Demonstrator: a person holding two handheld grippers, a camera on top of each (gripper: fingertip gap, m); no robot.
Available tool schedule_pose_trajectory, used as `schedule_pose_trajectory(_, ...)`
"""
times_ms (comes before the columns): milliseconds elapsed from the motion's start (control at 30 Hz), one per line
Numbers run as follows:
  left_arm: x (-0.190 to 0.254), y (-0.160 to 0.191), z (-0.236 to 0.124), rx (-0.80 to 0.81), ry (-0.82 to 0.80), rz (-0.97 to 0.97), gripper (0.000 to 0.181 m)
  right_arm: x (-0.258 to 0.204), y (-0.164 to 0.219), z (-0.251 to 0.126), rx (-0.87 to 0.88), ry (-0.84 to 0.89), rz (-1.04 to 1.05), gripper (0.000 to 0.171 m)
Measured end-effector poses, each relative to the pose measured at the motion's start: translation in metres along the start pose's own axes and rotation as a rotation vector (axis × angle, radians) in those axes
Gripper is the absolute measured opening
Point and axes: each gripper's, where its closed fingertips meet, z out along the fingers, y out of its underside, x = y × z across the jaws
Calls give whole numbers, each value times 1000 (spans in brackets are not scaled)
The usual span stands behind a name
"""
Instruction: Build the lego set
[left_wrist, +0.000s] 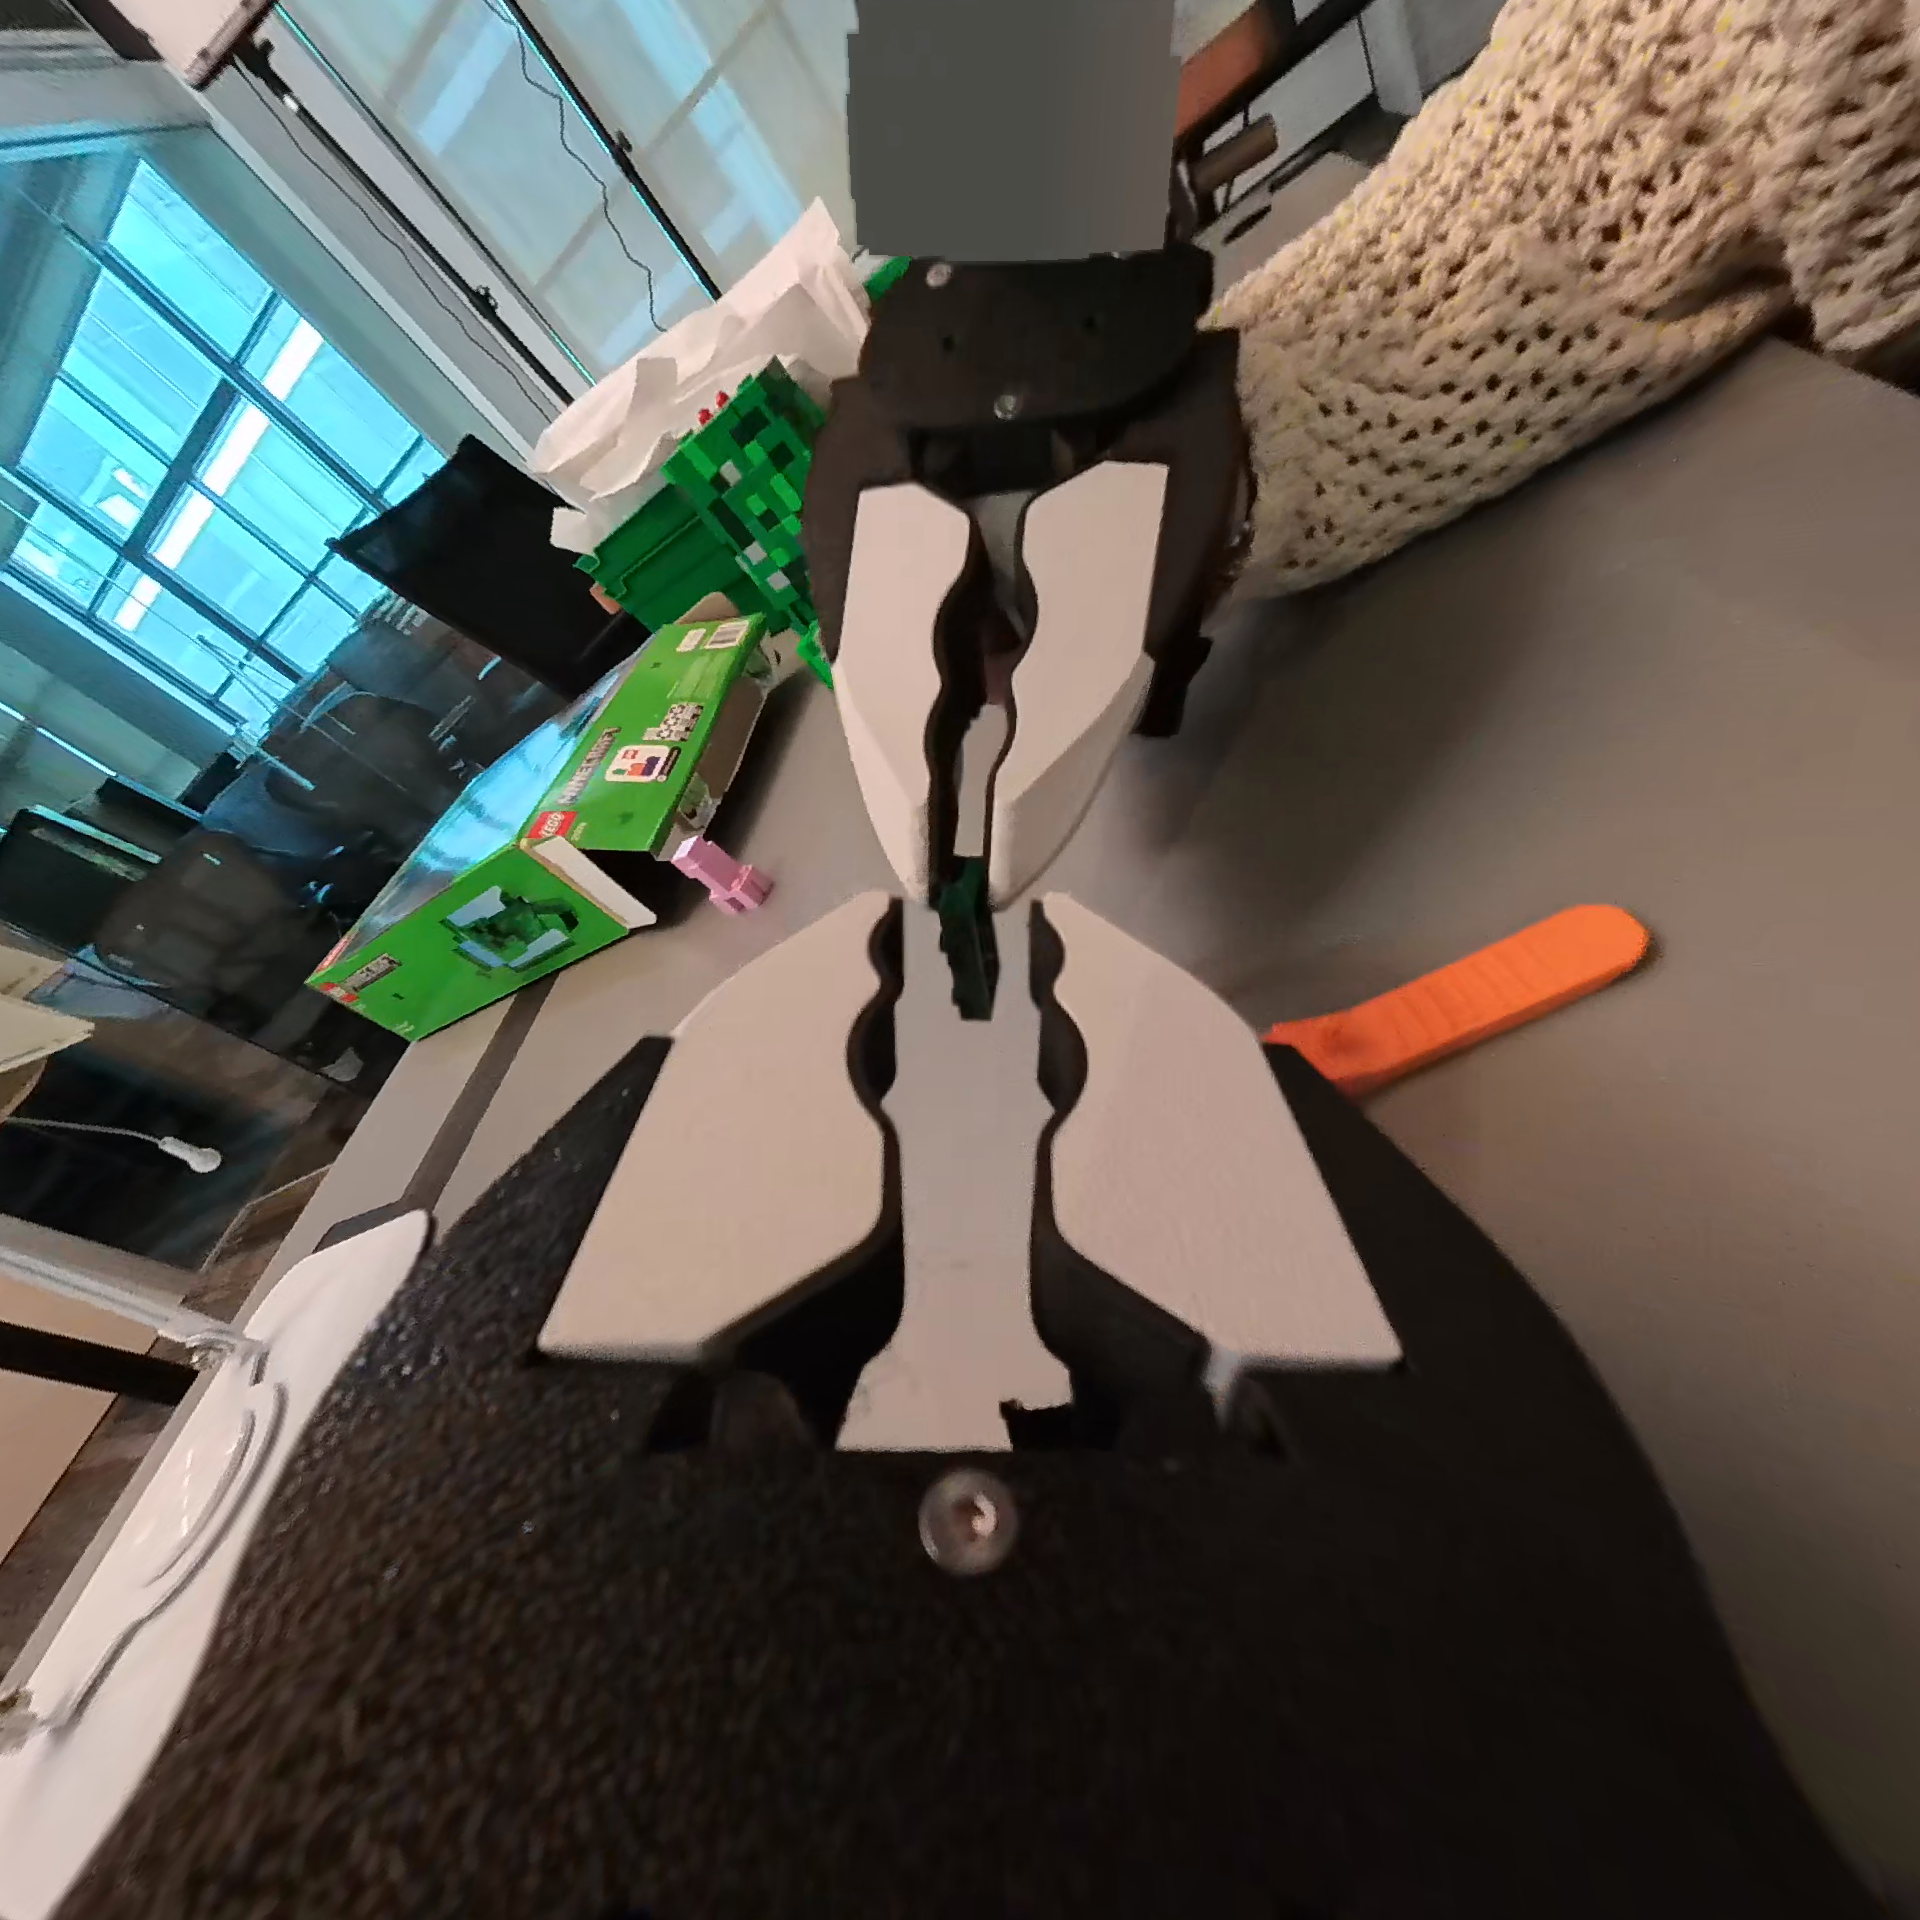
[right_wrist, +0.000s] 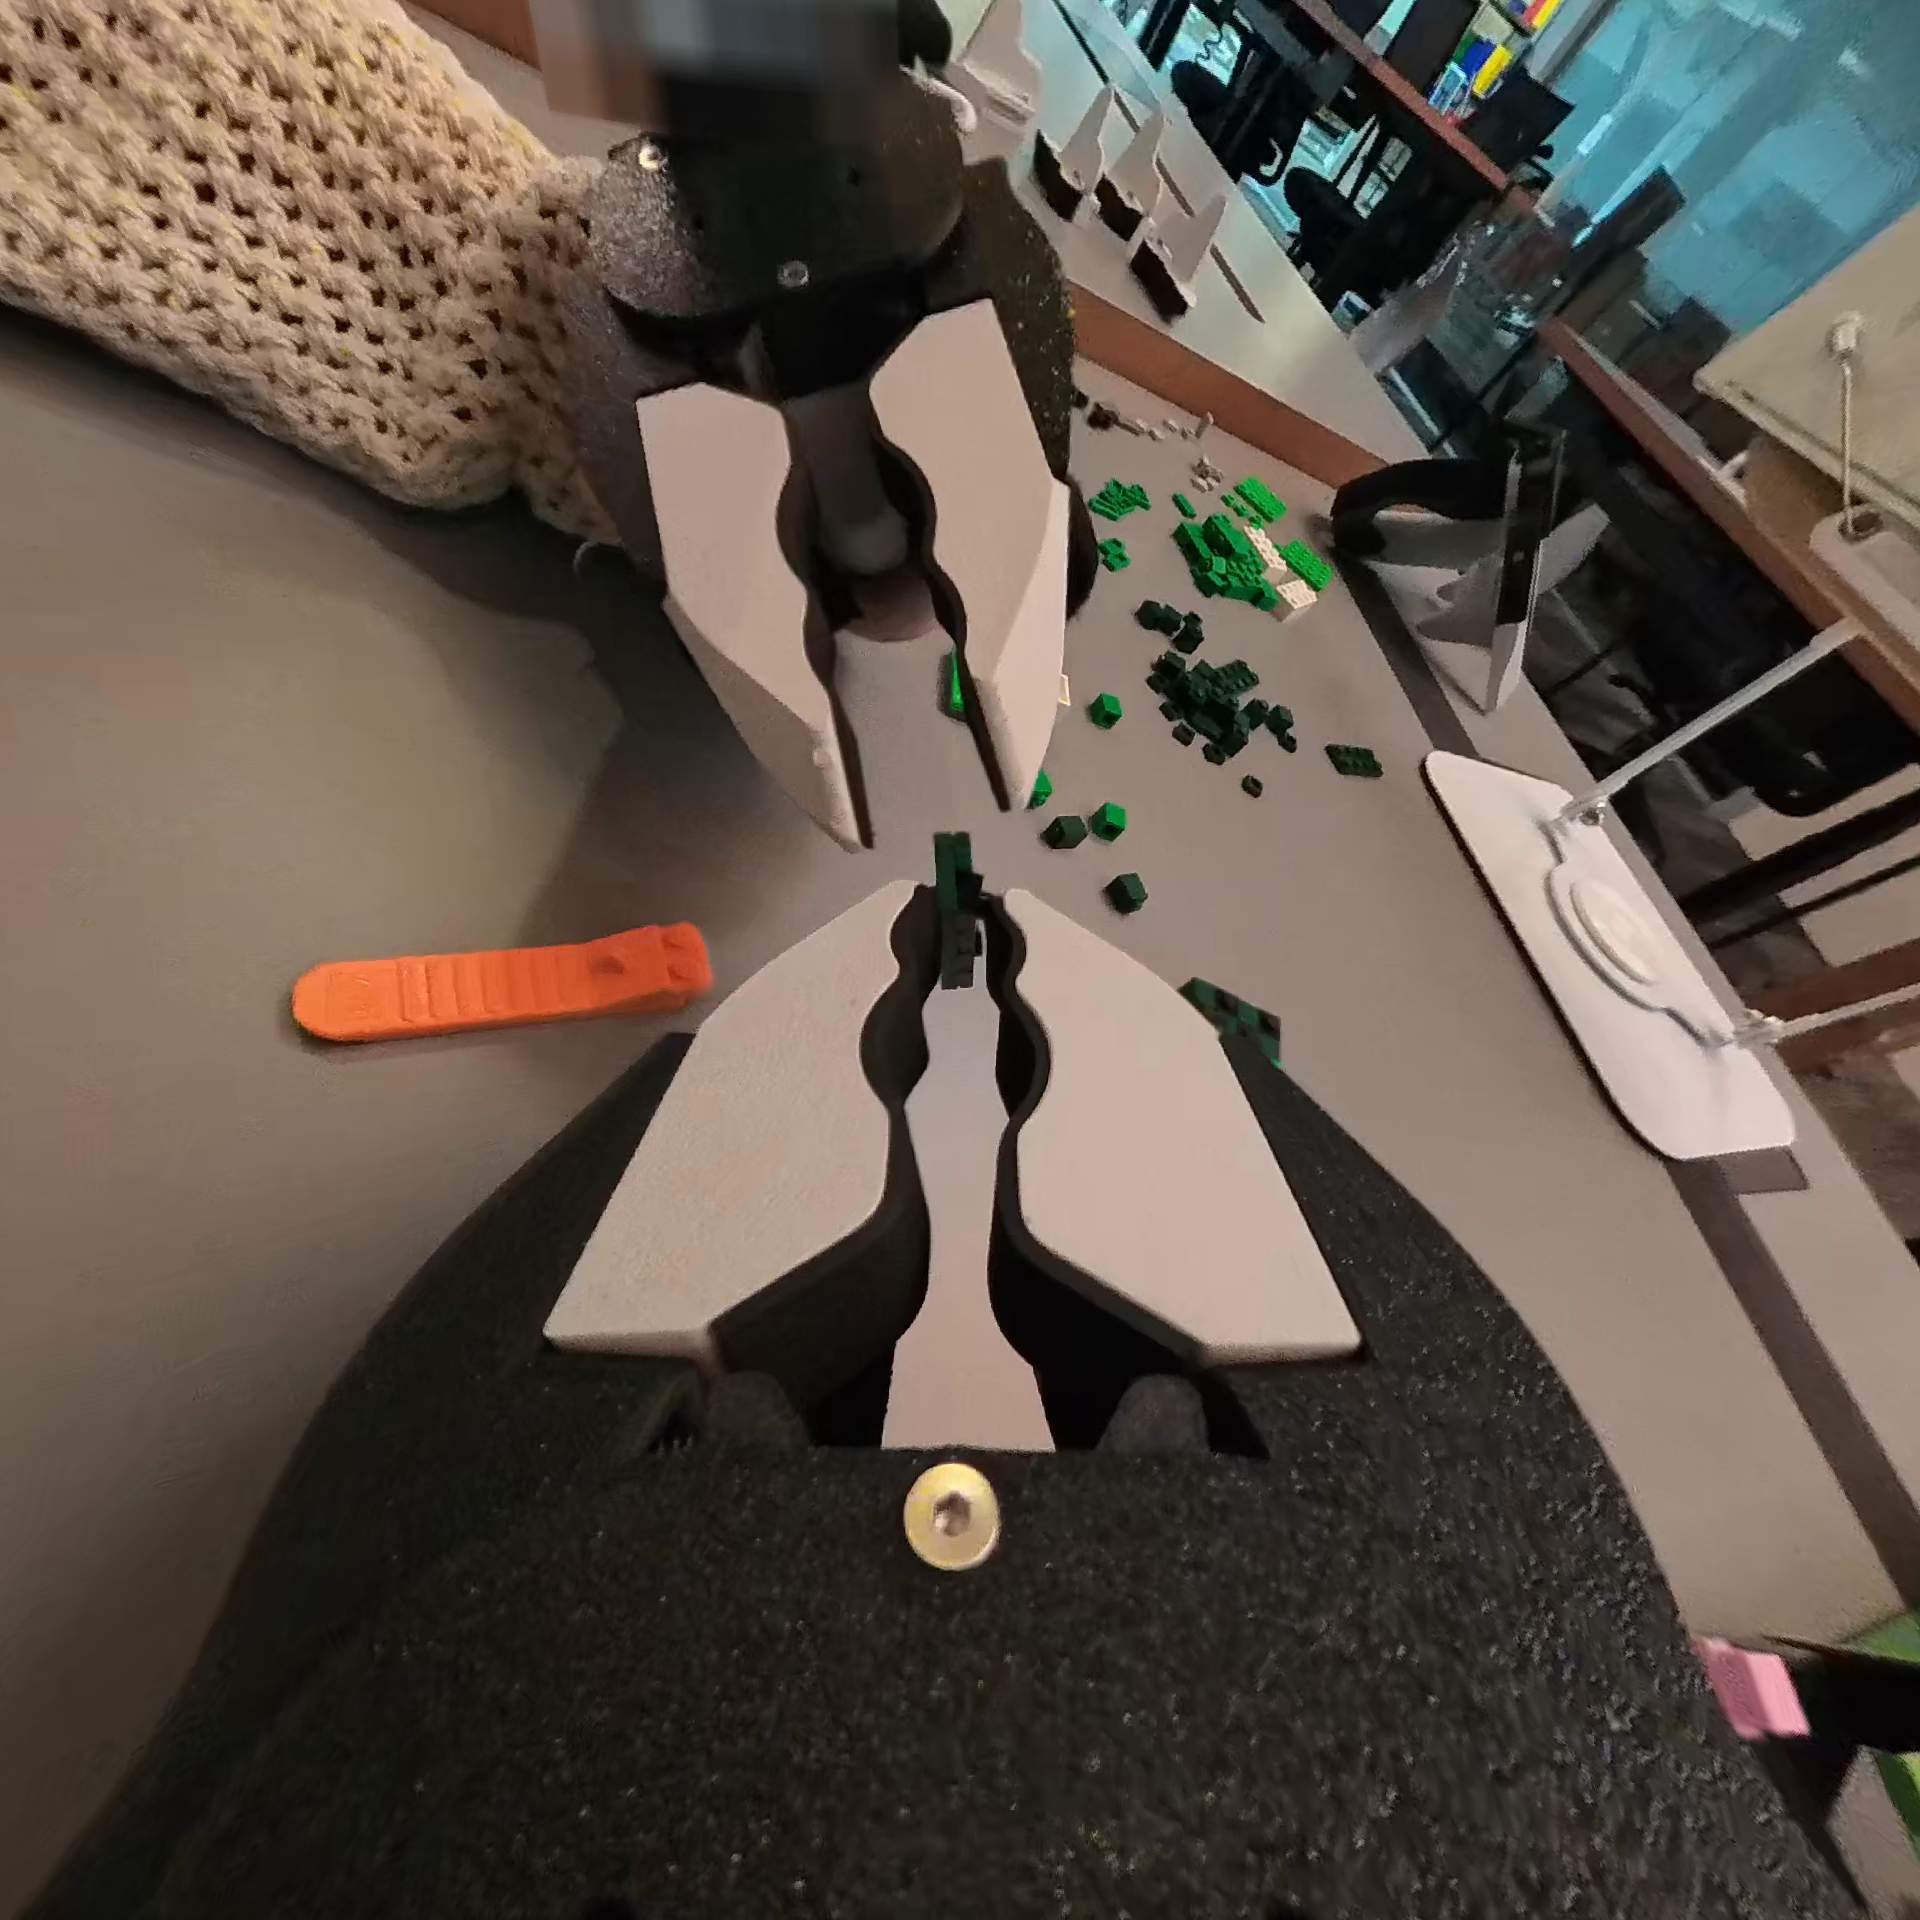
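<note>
The two grippers face each other tip to tip above the grey table (left_wrist: 1558, 727). My right gripper (right_wrist: 961, 894) is shut on a small dark green lego piece (right_wrist: 956, 935) that sticks out past its tips. In the left wrist view the right gripper (left_wrist: 956, 883) comes in from the top, and the dark green piece (left_wrist: 966, 966) reaches into the gap between my left gripper's fingers. My left gripper (left_wrist: 966, 914) is open around the piece without touching it. It shows open in the right wrist view too (right_wrist: 930, 821).
An orange brick separator (right_wrist: 499, 982) lies on the table beside the grippers. Loose dark green bricks (right_wrist: 1216, 696) and bright green bricks (right_wrist: 1236, 551) lie beyond. A green lego box (left_wrist: 540, 831), a pink figure (left_wrist: 722, 873) and a green built model (left_wrist: 748, 499) stand opposite. Knitted sleeves (left_wrist: 1507, 312) hold the grippers. From the left gripper's tips to the orange brick separator (right_wrist: 499, 982) is close to 8 cm. It is also in sight in the left wrist view (left_wrist: 1441, 1007).
</note>
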Motion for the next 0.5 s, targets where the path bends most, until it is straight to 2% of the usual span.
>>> schedule_pose_trajectory(167,1,5,3,-48,-10,31,8,-4,-3,1,26,-30,35,8)
schedule_pose_trajectory(267,2,6,3,-53,-9,47,7,-6,-2,2,23,-33,22,8)
schedule_pose_trajectory(500,9,6,5,-73,71,-63,6,-11,0,0,-4,-51,-72,9)
